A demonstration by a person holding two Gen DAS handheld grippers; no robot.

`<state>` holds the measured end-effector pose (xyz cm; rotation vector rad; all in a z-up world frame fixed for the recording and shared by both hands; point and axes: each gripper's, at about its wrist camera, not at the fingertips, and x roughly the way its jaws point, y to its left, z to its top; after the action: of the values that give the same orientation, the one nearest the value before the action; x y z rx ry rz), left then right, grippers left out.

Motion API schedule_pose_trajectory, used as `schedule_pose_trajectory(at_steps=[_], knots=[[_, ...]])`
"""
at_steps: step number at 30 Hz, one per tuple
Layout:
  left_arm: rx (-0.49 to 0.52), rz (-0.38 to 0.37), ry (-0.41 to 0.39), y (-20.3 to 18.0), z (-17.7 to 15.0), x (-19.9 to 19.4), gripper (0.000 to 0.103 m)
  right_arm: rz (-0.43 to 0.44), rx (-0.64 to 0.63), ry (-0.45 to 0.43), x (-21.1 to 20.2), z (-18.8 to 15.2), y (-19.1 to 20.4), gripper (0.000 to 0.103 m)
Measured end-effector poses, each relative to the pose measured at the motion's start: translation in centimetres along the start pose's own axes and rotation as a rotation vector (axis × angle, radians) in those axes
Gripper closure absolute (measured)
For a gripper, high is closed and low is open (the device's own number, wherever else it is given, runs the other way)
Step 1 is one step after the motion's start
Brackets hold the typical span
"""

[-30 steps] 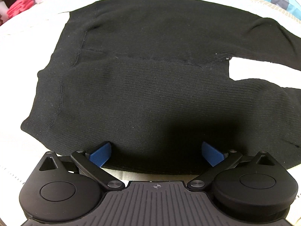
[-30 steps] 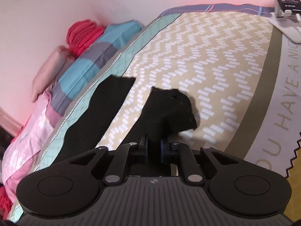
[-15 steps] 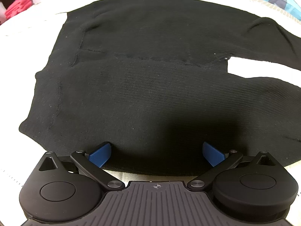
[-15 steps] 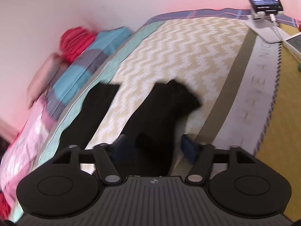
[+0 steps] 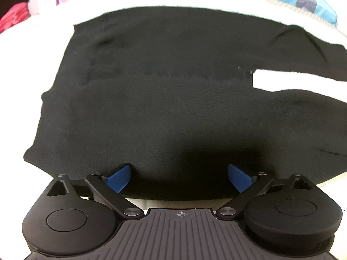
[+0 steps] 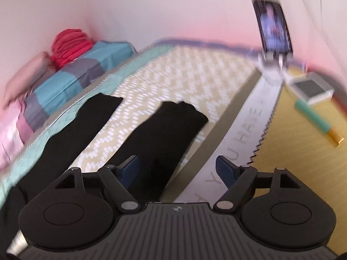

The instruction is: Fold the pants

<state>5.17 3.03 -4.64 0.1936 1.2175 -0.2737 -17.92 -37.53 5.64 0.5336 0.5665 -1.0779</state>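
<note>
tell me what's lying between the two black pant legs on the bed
Nothing lies between the two pant legs: the right wrist view shows only a bare strip of the zigzag bedspread there.

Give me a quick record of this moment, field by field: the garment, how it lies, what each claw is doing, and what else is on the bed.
garment: black pants
layout: spread flat on the bedspread, the two legs apart
left claw: open, above the pants' near edge, pads apart
right claw: jaws opening, empty; nearer pant leg lies loose below it
other items: phone on a stand; red folded cloth; checked bedding
fold: not begun
</note>
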Motion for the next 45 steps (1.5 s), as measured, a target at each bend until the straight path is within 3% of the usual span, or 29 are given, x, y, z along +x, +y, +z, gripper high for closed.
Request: schedule_pose_trajectory(at_steps=[5, 8, 11, 13, 14, 18, 19, 20, 23, 29, 33, 34, 35, 36, 38, 42, 45], knots=[[-0.004, 0.009, -0.106, 1.3, 0.3, -2.0, 0.000, 0.294, -0.396, 0.049, -3.9, -5.1, 7.6, 0.024], [-0.008, 0.049, -0.106, 2.1, 1.3, -1.0, 0.000, 0.433, -0.575, 0.090, -5.1, -8.1, 12.2, 0.023], [0.009, 0.131, -0.015, 2.2, 2.3, 1.5, 0.000, 0.485, -0.691, 0.231, -4.3, -10.1, 14.9, 0.020], [-0.001, 0.110, -0.011, 3.0, 2.0, 1.5, 0.000, 0.434, -0.811, 0.314, -3.6, -11.6, 15.3, 0.023], [-0.004, 0.093, -0.003, 3.6, 1.8, 1.3, 0.000, 0.440, -0.837, 0.294, -4.1, -12.1, 14.7, 0.023], [-0.004, 0.089, -0.003, 5.8, 0.1, 0.6, 0.000, 0.315, -0.792, 0.371, -4.7, -10.7, 11.7, 0.024], [-0.005, 0.077, -0.008, 6.2, -0.1, 0.4, 0.000, 0.297, -0.770, 0.366, -5.3, -10.3, 11.7, 0.037], [0.000, 0.066, -0.013, 6.3, -0.3, 0.1, 0.000, 0.324, -0.748, 0.340, -6.3, -9.7, 11.8, 0.041], [0.010, 0.074, -0.013, 6.0, -0.1, 0.2, 0.000, 0.457, -0.789, 0.286, -8.3, -10.4, 14.8, 0.027], [-0.012, 0.081, 0.010, 5.7, 0.1, 0.8, 0.000, 0.627, -1.006, 0.330, -9.5, -15.4, 21.0, 0.035], [0.011, 0.069, -0.023, 6.0, -0.7, 0.7, 0.000, 0.608, -1.049, 0.336, -8.7, -17.5, 21.6, 0.038], [0.009, 0.072, -0.024, 6.0, -0.8, 0.7, 0.000, 0.617, -1.030, 0.331, -8.1, -17.2, 21.8, 0.046], [0.009, 0.073, -0.023, 6.0, -1.0, 0.6, 0.000, 0.610, -1.026, 0.331, -8.3, -17.2, 21.8, 0.078], [0.012, 0.072, -0.020, 6.0, -1.1, 0.4, 0.000, 0.610, -1.055, 0.328, -8.9, -16.9, 21.8, 0.093], [0.032, 0.060, -0.016, 6.2, -1.5, 0.0, 0.000, 0.646, -1.110, 0.365, -9.8, -16.4, 20.9, 0.095], [0.077, 0.040, -0.033, 6.8, -2.2, -0.1, 0.000, 0.656, -1.059, 0.436, -10.4, -16.0, 18.5, 0.095], [0.060, 0.062, -0.012, 6.3, -1.8, 0.1, 0.000, 0.672, -1.039, 0.468, -10.9, -15.9, 19.0, 0.088]])
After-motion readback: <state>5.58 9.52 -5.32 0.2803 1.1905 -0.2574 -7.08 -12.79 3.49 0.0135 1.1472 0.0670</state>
